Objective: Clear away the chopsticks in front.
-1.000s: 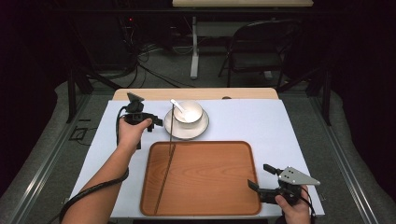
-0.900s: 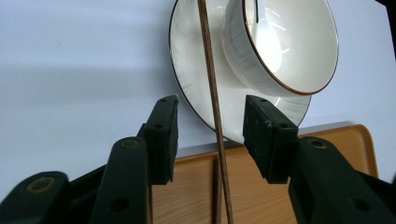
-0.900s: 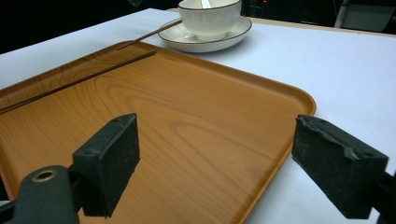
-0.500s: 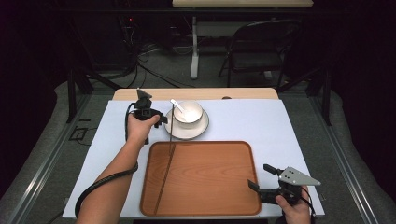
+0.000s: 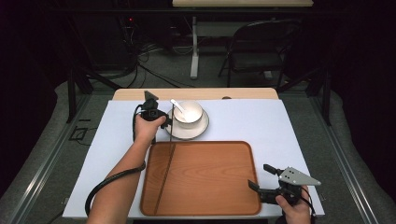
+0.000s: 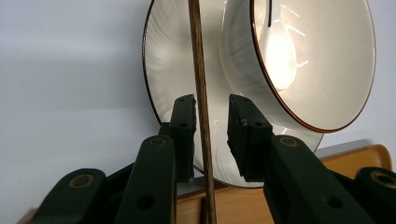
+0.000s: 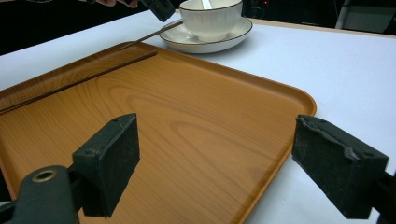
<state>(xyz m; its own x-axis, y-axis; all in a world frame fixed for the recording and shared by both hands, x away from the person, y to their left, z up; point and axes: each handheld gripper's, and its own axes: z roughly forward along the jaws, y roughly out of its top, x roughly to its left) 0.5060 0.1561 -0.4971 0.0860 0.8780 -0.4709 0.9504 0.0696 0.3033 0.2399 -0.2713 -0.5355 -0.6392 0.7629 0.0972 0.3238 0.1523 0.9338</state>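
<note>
High view: your left gripper [image 5: 164, 122] sits at the near left edge of the saucer [image 5: 201, 129], its jaws around the far end of the chopstick [image 5: 164, 173], which runs from the saucer's rim across the wooden tray [image 5: 210, 177]. Your right gripper [image 5: 259, 177] rests at the tray's near right corner.

Left gripper view: the jaws have just been closing and flank the chopstick [image 6: 201, 112] with small gaps, not yet pinching.

Right gripper view: your jaws gape, empty, over the tray [image 7: 187, 135].
</note>
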